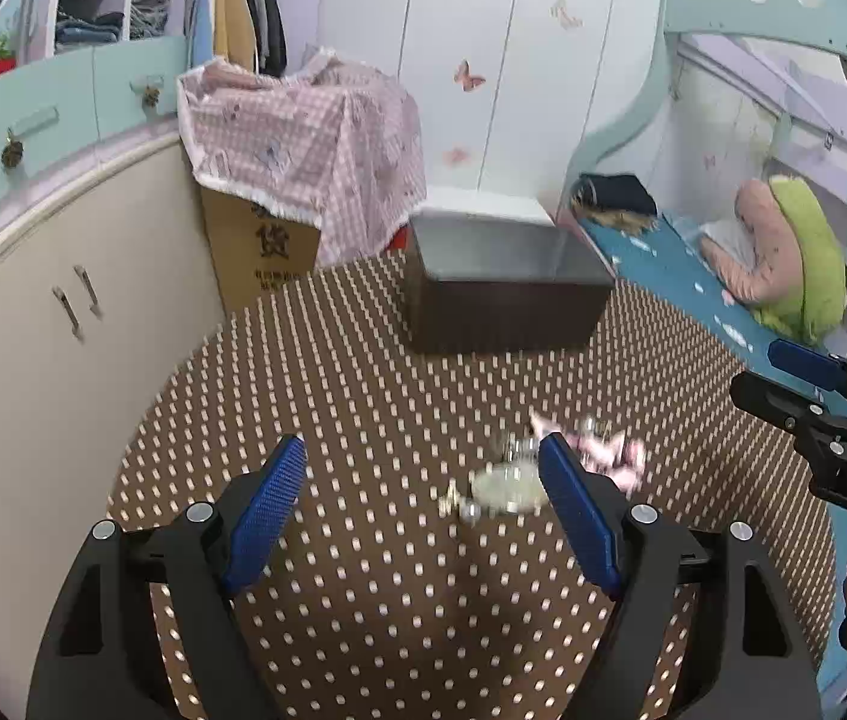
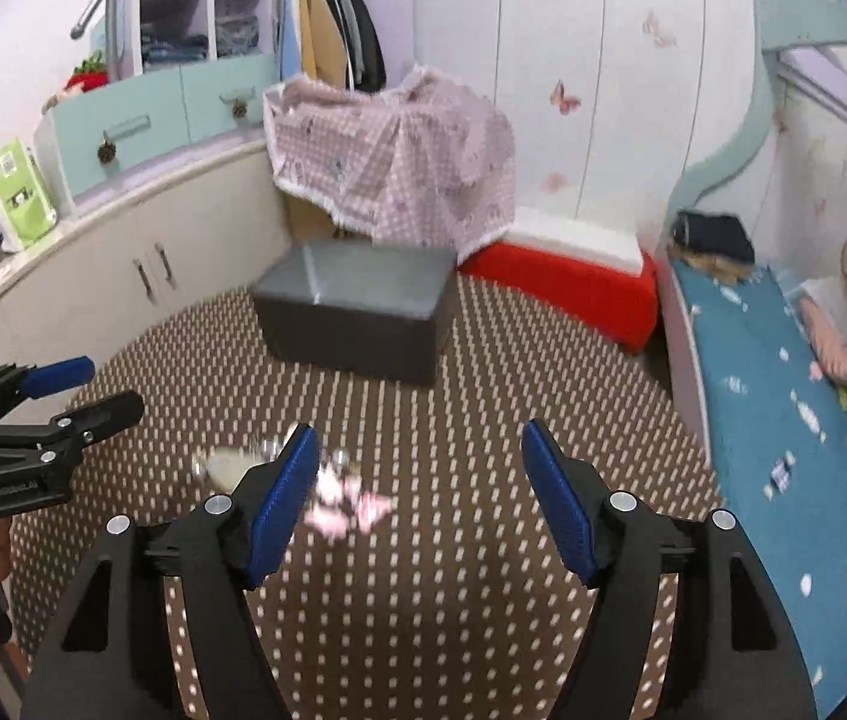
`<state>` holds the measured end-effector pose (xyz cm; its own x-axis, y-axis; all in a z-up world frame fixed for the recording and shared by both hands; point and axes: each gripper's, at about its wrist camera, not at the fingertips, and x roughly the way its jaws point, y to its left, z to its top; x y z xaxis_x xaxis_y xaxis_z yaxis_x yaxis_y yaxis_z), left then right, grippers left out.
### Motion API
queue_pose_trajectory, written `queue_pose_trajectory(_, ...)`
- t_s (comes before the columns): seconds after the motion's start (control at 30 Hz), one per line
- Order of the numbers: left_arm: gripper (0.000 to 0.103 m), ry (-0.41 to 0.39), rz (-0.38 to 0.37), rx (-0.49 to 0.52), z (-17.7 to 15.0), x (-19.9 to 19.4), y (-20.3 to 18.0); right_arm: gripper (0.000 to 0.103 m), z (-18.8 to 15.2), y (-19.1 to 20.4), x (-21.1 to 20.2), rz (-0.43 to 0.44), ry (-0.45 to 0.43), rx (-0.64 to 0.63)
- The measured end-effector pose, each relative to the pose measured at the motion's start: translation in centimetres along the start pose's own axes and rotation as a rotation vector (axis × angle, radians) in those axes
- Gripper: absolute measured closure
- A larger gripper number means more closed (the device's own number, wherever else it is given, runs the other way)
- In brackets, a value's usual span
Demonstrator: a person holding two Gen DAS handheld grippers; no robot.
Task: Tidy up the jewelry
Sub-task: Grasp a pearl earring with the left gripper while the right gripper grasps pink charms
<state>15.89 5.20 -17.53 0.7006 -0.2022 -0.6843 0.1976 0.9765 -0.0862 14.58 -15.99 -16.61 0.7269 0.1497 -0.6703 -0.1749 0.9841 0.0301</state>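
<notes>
Both claws hang over the brown dotted surface with their blue pads spread wide and nothing held: the left claw and the right claw. The blurred jewelry lies loose on the surface, a pale round piece with silvery bits just beside the left claw's right pad, and a pink piece touching or just right of it, by the right claw's left pad. A dark open box stands farther back.
</notes>
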Motion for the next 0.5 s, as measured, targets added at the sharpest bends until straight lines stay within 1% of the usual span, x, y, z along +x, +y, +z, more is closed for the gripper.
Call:
queue_pose_trajectory(0.1,0.026,0.011,0.0,0.012,-1.1,0.8,0.1,0.035,-1.3,0.2,1.0,0.006,0.038,0.001)
queue_pose_trajectory(0.17,0.026,0.046,0.005,0.018,-1.8,1.8,0.1,0.035,-1.8,0.5,1.6,0.012,0.057,0.0)
queue_pose_trajectory(0.23,0.026,0.06,0.003,0.016,-2.2,2.6,0.1,0.035,-2.2,0.6,2.0,0.013,0.066,0.004)
queue_pose_trajectory(0.4,0.026,0.082,0.004,0.021,-2.3,3.8,-0.1,0.035,-2.6,0.5,2.8,0.021,0.089,0.003)
queue_pose_trajectory(0.5,0.026,0.113,-0.003,0.018,-2.2,4.7,0.0,0.035,-2.6,0.4,3.3,0.026,0.094,0.008)
